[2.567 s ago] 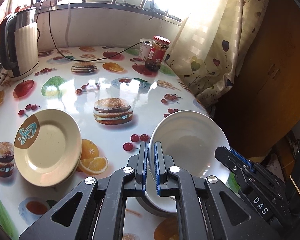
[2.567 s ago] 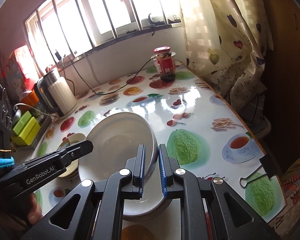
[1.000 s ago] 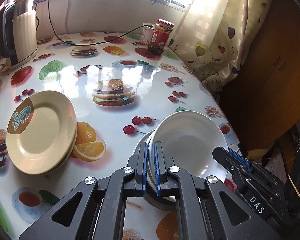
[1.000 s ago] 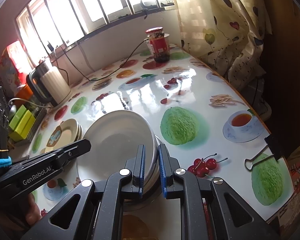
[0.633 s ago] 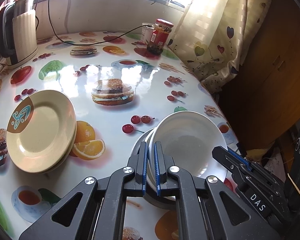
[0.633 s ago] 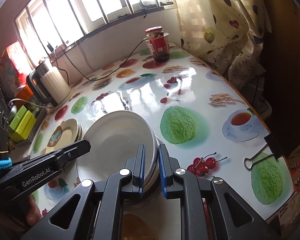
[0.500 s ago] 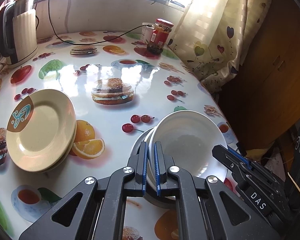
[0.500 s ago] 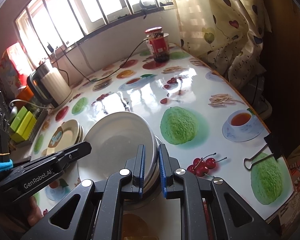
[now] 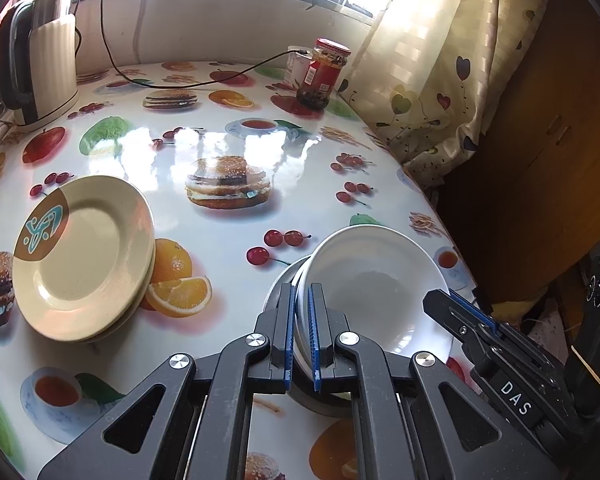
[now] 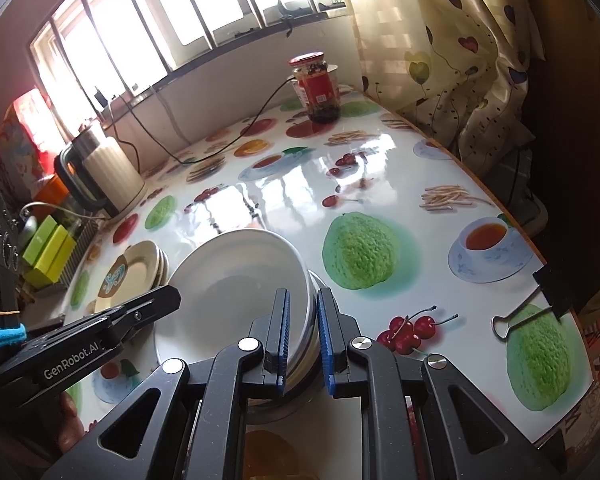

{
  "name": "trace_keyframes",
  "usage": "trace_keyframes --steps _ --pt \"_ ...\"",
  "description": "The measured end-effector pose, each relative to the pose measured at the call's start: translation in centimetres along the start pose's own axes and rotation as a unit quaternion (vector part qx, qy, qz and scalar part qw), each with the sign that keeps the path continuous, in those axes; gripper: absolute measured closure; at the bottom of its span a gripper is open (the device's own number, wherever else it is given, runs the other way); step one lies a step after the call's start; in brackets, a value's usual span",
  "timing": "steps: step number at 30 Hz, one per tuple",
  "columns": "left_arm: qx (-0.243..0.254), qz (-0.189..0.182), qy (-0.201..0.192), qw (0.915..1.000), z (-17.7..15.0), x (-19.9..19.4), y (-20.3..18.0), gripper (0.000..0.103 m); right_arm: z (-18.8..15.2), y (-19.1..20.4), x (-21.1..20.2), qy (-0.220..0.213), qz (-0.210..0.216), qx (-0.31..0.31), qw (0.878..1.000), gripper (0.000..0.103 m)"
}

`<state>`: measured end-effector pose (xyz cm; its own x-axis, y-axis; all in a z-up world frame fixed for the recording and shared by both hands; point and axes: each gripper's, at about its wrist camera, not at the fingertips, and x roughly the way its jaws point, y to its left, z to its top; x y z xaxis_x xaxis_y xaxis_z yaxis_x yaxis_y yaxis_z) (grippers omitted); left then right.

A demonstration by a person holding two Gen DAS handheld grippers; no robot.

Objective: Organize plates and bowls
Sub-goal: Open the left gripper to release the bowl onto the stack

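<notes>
A white bowl (image 9: 372, 280) (image 10: 236, 280) sits nested in a grey metal bowl (image 9: 274, 294) (image 10: 314, 280) near the table's front edge. My left gripper (image 9: 300, 294) is shut on the white bowl's left rim; its tip also shows in the right wrist view (image 10: 168, 294). On the opposite rim my right gripper (image 10: 302, 300) is shut across the stacked rims, and it shows at the right of the left wrist view (image 9: 448, 300). To the left lies a stack of cream plates (image 9: 84, 256) (image 10: 136, 268), the top one bearing a brown and teal mark.
A kettle (image 9: 40, 60) (image 10: 104, 176) stands at the back left with its black cord (image 9: 160, 82) trailing across the table. A red-lidded jar (image 9: 322, 74) (image 10: 316, 88) is by the curtain (image 9: 432, 80). A binder clip (image 10: 540, 300) grips the right table edge. Green boxes (image 10: 48, 252) sit far left.
Since the oldest frames both grippers and the bowls have drawn back toward the table's front edge. Over the last second nothing has visibly moved.
</notes>
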<state>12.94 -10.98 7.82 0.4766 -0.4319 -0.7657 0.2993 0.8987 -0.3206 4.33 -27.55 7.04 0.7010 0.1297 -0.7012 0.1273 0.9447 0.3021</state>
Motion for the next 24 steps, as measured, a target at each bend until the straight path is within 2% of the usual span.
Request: trace_keyframes --steps 4,8,14,24 --pt "0.001 0.001 -0.003 1.0 -0.1 -0.1 0.0 0.097 0.1 -0.2 -0.1 -0.002 0.002 0.003 1.0 0.076" --pt "0.0 0.004 -0.015 0.9999 -0.3 -0.6 0.1 0.096 0.1 -0.5 -0.5 -0.011 0.003 0.006 1.0 0.068" --pt "0.005 0.012 -0.032 0.9994 -0.8 -1.6 0.4 0.08 0.1 -1.1 -1.4 -0.025 0.007 0.014 1.0 0.067" --pt "0.035 0.046 -0.065 0.9962 -2.2 -3.4 1.4 0.079 -0.8 -2.2 -3.1 -0.054 0.002 0.014 0.998 0.061"
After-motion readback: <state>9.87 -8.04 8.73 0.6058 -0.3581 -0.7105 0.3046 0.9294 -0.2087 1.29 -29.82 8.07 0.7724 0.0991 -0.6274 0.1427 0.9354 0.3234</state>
